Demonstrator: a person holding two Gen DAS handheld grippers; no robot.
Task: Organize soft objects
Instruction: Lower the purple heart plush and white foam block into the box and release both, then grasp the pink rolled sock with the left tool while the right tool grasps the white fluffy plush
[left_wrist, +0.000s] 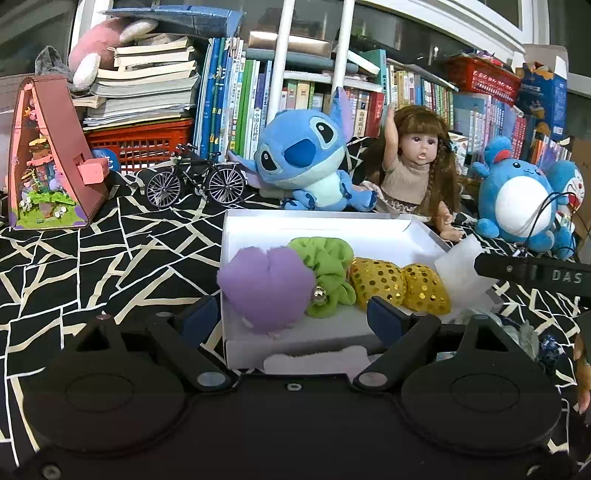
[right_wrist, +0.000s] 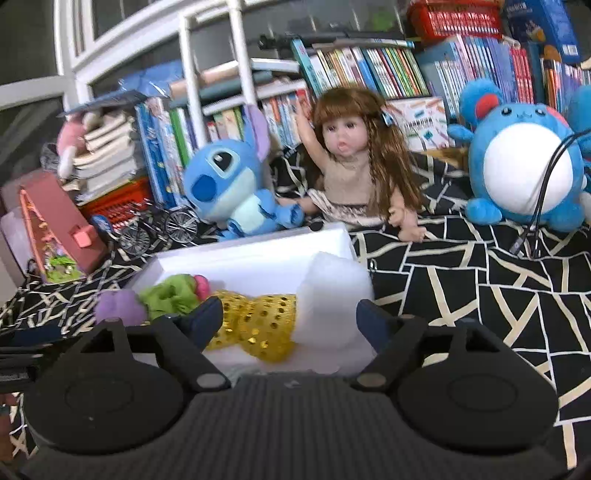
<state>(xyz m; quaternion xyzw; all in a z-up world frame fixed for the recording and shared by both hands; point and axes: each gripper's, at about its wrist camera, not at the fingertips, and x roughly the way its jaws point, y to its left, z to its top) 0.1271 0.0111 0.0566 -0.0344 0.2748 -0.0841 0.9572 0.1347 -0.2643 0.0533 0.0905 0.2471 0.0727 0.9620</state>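
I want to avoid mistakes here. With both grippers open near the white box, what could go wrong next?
1. The purple plush overhangs the white box rim and might fall out if bumped.
2. The white foam sheet stands loosely at the box's end, right by the open right gripper, which could drag it out.

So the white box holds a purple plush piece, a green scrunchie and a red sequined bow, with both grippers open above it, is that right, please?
Nearly: the sequined bow is gold, not red, as the left wrist view shows. The rest stands: it lies in the white box with the purple plush piece and the green scrunchie, and the left gripper and right gripper are both open.
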